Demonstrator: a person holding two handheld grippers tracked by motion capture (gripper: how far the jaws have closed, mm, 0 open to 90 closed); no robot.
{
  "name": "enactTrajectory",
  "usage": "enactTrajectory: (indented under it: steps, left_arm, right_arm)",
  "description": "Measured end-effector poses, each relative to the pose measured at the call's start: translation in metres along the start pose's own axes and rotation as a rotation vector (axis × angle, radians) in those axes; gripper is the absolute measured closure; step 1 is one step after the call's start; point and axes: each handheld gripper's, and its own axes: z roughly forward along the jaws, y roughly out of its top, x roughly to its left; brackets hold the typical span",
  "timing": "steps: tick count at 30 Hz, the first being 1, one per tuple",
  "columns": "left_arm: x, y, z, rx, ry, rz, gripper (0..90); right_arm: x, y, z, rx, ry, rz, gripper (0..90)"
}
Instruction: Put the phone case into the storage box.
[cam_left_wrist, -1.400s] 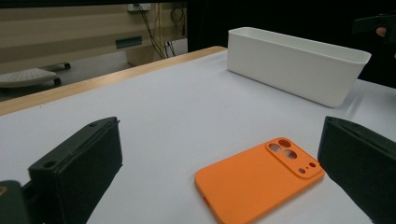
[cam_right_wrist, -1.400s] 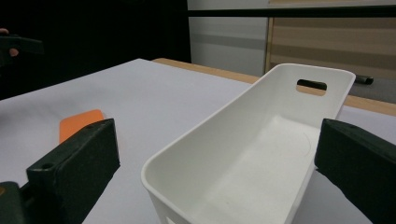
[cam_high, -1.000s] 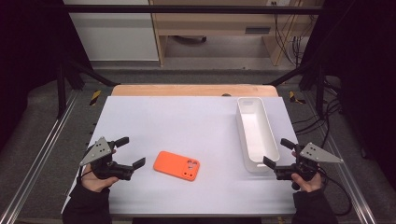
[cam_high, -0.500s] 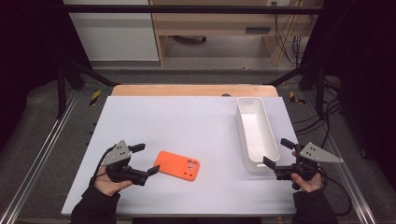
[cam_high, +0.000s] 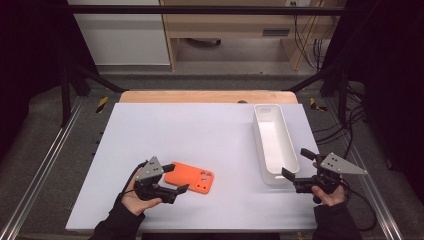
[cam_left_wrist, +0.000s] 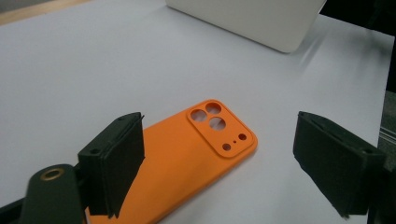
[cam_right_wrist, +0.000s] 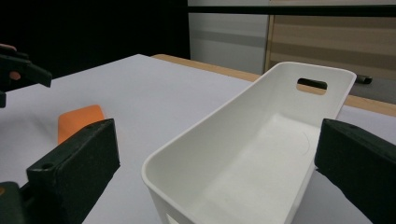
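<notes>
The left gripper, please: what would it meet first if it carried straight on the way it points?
Most likely the orange phone case: the left gripper already has its open jaws either side of the case's near end. The white bin lies farther on.

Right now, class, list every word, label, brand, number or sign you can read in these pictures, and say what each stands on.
None: the orange phone case shows camera cutouts and small holes, no lettering.
None: the white bin is plain.
None: the white table is unmarked.

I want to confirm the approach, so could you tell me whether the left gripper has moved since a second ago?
Yes. The left gripper has moved right across the table to the orange phone case, its jaws just closing, not yet gripping.
</notes>
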Motion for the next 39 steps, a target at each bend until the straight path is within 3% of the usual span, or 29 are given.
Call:
enactTrajectory:
  steps: [4,9,13,26,39]
  left_arm:
    - [-0.006,-0.003,0.011,0.023,-0.003,-0.009,21.8]
    - [-0.015,-0.004,0.02,0.063,0.004,0.011,30.4]
    - [-0.019,-0.005,0.024,0.079,0.003,-0.004,38.4]
    - [-0.028,-0.009,0.042,0.144,-0.041,-0.033,61.8]
    - [-0.032,-0.01,0.051,0.206,-0.024,-0.015,83.9]
  right_arm:
    - [0.0,0.0,0.0,-0.001,-0.001,0.0,0.4]
    - [0.0,0.0,0.0,0.001,-0.002,-0.001,0.3]
    - [0.0,0.0,0.0,-0.001,0.001,-0.001,0.4]
    - [0.001,0.0,0.002,0.007,-0.001,-0.004,0.4]
    - [0.001,0.0,0.001,0.003,0.0,-0.005,0.4]
